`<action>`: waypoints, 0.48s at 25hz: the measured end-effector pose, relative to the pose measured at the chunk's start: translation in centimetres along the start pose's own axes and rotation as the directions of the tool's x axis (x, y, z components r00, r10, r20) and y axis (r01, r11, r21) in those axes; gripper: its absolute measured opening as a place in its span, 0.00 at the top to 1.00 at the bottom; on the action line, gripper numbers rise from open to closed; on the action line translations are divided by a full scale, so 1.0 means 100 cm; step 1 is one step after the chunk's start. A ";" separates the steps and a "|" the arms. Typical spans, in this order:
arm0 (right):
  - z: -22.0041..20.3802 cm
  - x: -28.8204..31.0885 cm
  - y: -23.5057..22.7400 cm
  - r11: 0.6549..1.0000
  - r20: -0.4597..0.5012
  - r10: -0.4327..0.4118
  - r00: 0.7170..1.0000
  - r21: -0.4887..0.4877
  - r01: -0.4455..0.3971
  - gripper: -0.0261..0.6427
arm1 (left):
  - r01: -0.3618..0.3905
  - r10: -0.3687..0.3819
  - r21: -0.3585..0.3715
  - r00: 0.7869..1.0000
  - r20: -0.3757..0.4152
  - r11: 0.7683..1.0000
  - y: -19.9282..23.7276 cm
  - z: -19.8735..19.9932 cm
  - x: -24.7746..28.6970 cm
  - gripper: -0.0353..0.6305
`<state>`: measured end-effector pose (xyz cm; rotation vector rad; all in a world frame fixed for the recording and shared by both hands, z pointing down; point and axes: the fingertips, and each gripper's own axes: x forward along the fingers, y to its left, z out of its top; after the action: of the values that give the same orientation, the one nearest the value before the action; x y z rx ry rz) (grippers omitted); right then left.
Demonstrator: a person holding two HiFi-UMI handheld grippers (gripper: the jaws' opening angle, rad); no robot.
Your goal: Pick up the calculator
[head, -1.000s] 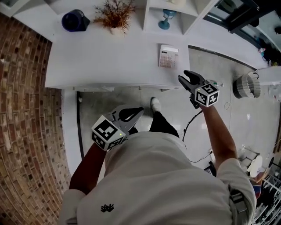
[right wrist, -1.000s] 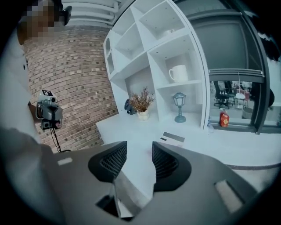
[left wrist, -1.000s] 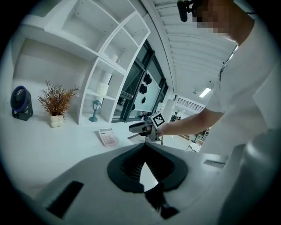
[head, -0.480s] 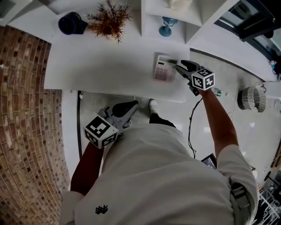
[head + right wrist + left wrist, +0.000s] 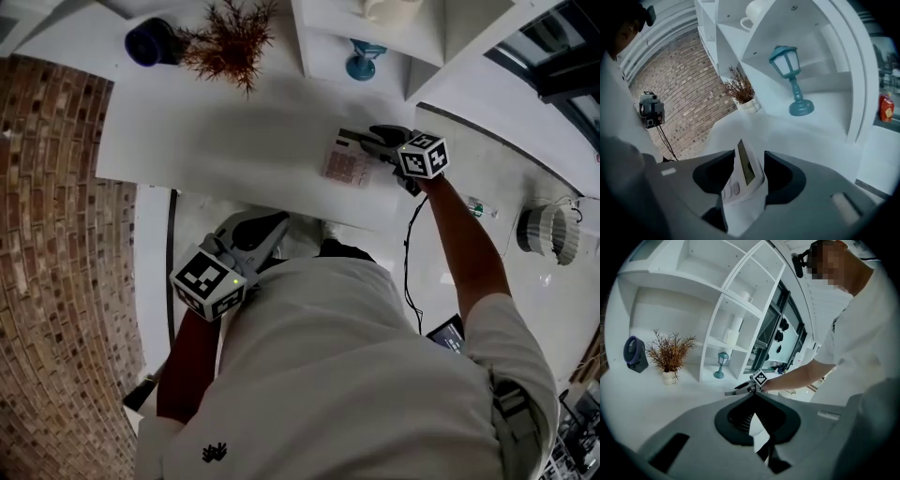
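The white calculator [image 5: 345,167] lies flat on the white table [image 5: 206,131], near its front right corner. My right gripper [image 5: 362,144] reaches in from the right at the calculator's display end. In the right gripper view the calculator [image 5: 743,180] sits in the gap of my right gripper [image 5: 749,164]; the jaws are opening and the pads stand off its sides. My left gripper [image 5: 278,222] hangs low in front of the table edge, near the person's body. In its own view, the left gripper [image 5: 754,412] has its tips together with nothing between them.
A dark blue fan [image 5: 150,42] and a dried plant [image 5: 225,42] stand at the table's back. A teal lantern [image 5: 364,61] sits in the white shelf unit [image 5: 422,37] beside the calculator. A brick wall [image 5: 56,281] runs on the left. A white basket [image 5: 546,230] is on the floor.
My right gripper has come forward and down over the table edge and now straddles the calculator's end. My left gripper has drifted a little left. The calculator has not moved on the table.
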<state>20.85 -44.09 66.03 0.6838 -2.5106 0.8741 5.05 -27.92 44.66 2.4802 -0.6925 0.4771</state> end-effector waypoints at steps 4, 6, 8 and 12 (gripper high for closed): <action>0.004 0.012 0.004 0.997 -0.032 0.076 0.997 0.006 -0.076 0.69 | -0.027 0.027 -0.013 1.000 0.002 1.000 0.004 0.003 0.006 0.94; 0.002 0.016 0.007 0.996 -0.076 0.089 0.993 -0.002 -0.089 0.71 | -0.037 0.037 -0.015 0.999 0.008 0.999 0.006 0.005 0.006 0.94; 0.000 0.020 0.008 0.997 -0.107 0.077 0.991 -0.018 -0.080 0.76 | -0.047 0.047 -0.015 0.999 0.012 0.999 0.008 0.006 0.006 0.94; 0.000 0.022 0.009 0.996 -0.113 0.084 0.990 0.000 -0.085 0.78 | -0.058 0.058 -0.012 0.998 0.015 0.998 0.012 0.007 0.003 0.94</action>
<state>18.59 -44.15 66.77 0.5144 -2.4544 0.9094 4.75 -29.28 44.67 2.4610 -0.7726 0.4753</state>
